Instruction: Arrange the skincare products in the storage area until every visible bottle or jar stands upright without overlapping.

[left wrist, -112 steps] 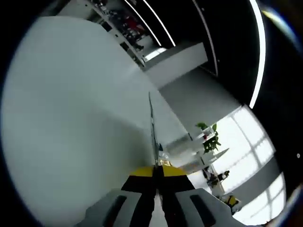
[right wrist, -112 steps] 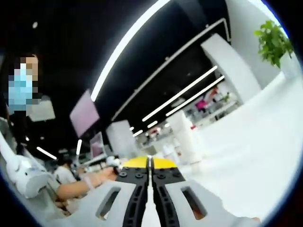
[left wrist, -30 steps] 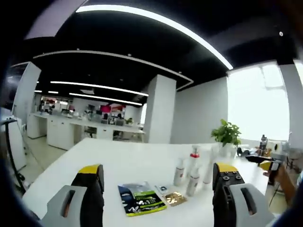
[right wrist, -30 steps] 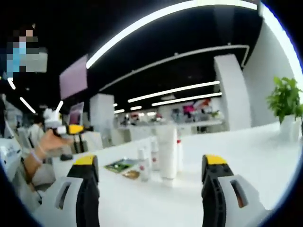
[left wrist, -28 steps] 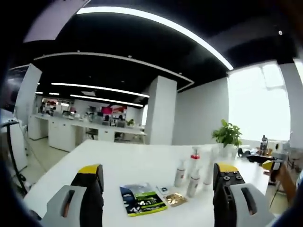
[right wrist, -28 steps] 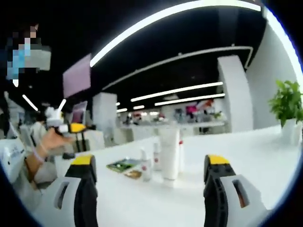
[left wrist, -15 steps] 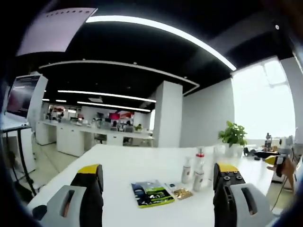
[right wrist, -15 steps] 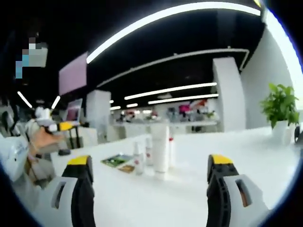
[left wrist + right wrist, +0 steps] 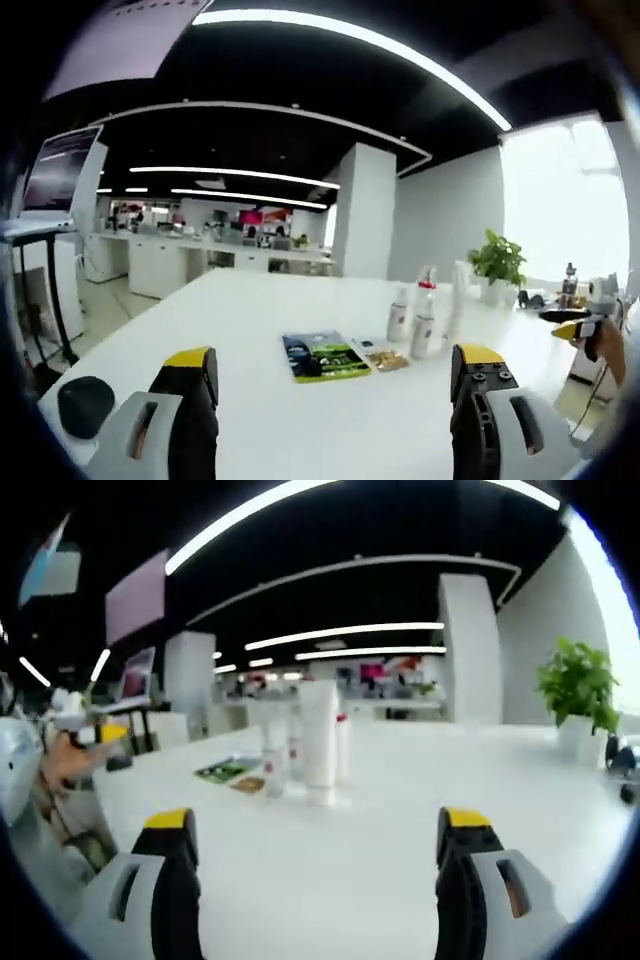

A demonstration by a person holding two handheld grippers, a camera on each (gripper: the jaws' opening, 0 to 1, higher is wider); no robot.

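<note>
Several skincare products stand upright in a tight group on the white table. In the left gripper view I see a small white bottle, a red-capped pump bottle and a tall white tube. From the right gripper view the tall tube stands in front, with a small bottle to its left and a red-capped bottle behind. My left gripper and my right gripper are both open, empty, and well short of the group.
A green packet and a gold sachet lie flat beside the bottles. A black mouse-like object sits at the near left. A potted plant stands at the far edge. A person's hand holds the other gripper at the left.
Both grippers were shut and pointed away from the table 3.7 s ago; now they are open and face the products. Over the last second both cameras shifted a little; nothing on the table moved.
</note>
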